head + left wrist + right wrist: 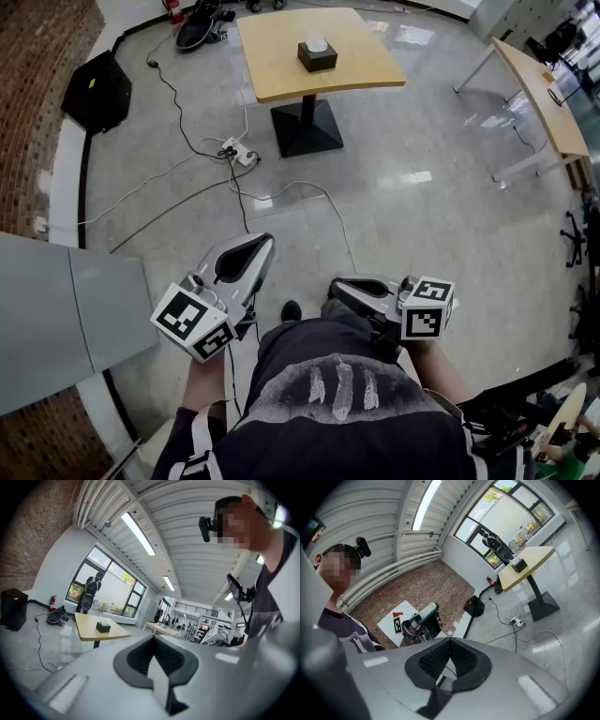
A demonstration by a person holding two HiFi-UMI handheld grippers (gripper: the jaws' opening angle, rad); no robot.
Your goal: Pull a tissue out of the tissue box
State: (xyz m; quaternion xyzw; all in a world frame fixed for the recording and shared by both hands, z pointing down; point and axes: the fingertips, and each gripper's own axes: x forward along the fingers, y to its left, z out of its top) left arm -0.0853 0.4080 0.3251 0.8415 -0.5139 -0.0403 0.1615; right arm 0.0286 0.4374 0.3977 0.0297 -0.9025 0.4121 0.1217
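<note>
A dark tissue box [317, 55] with a white tissue standing out of its top sits on a light wooden pedestal table [272, 56] far ahead across the floor. I hold both grippers close to my body, well short of that table. The left gripper [257, 244] and the right gripper [339, 290] both point forward with their jaws together and nothing between them. The left gripper view shows the tissue box [103, 627] small on the table [89, 632], beyond the shut jaws. In the right gripper view the tissue box [518, 565] is far off, and the left gripper [423, 620] appears beside it.
A power strip [241, 153] with trailing cables lies on the grey floor between me and the table. A black speaker box [97, 89] stands at the left, a grey cabinet [66, 319] closer on the left. A second long table [548, 94] and office chairs [574, 239] are at the right.
</note>
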